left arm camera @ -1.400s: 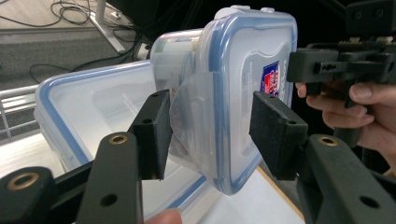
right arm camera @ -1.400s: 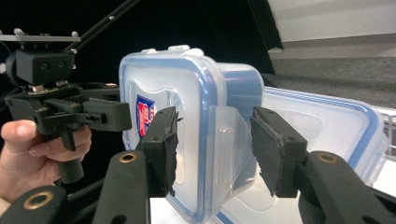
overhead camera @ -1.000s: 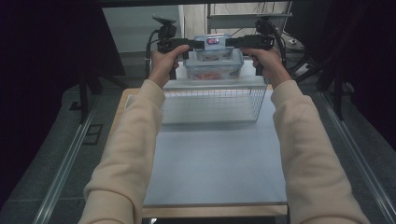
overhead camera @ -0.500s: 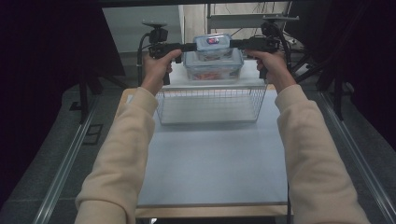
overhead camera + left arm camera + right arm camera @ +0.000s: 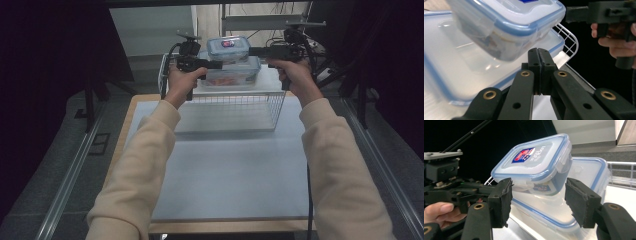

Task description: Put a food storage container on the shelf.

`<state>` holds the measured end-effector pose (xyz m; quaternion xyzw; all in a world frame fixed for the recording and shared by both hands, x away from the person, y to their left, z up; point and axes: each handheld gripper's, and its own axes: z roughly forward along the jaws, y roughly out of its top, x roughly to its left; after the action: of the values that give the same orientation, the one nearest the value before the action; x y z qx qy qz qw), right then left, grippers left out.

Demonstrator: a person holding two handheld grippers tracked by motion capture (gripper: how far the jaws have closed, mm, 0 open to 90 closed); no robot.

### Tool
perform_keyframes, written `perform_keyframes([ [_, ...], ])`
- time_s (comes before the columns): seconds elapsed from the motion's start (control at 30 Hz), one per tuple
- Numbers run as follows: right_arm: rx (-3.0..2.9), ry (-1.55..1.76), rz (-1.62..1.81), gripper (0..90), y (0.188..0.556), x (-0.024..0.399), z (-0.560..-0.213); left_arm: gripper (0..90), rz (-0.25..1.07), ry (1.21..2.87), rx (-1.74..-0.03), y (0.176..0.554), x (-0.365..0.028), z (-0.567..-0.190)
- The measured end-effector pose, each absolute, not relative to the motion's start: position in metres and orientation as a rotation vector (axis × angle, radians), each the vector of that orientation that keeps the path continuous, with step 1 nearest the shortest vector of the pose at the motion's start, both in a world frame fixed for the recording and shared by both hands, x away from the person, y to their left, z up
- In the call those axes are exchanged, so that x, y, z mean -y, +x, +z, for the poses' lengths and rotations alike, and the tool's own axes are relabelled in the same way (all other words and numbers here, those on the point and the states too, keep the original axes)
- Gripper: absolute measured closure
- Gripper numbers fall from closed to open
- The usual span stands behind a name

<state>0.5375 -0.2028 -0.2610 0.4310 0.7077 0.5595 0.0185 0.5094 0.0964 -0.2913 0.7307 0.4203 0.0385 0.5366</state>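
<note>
Resting high at the far end of the table (image 5: 235, 165), a small rectangular container (image 5: 228, 48) of clear plastic is seen tilted on the flat lid of a larger, shallower container (image 5: 235, 75) of the same make. Both have rounded corners, translucent walls and lids rimmed in pale blue; the small lid carries a red-and-blue label and a clip flap on its side. Coloured contents are visible through the walls but cannot be identified.

Left gripper (image 5: 539, 53): matte black, hinged links with brass-coloured pivots; the jaws have just been closing and are pressed flat together with nothing between them, tips just below the small container's near corner (image 5: 506, 53). It is held in the left hand (image 5: 184, 82) at the left of the containers.

Right gripper (image 5: 537, 200): black jaws faced with rough, foam-like pads (image 5: 505, 200), set apart on either side of the small container (image 5: 534, 161); whether the pads press on it cannot be told. It is held in the right hand (image 5: 296, 77) at the right.

White wire basket (image 5: 235, 107): thin rods in a fine grid, rectangular, standing just near of the containers on a smooth pale grey mat with a wooden edge. Cream knit sleeves (image 5: 142, 165) cover both forearms.
</note>
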Motion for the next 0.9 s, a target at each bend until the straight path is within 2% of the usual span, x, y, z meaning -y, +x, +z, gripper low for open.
perform_keyframes([
  [0.57, -2.212, 1.327, 1.757, 38.4, 0.533, 0.215, -0.262, 89.7, 0.076, 1.698, -1.067, 0.521, -0.101, -0.293],
  [0.9, -2.204, 1.332, 1.76, 38.4, 0.529, 0.219, -0.263, 89.4, 0.086, 1.705, -1.048, 0.505, -0.106, -0.29],
])
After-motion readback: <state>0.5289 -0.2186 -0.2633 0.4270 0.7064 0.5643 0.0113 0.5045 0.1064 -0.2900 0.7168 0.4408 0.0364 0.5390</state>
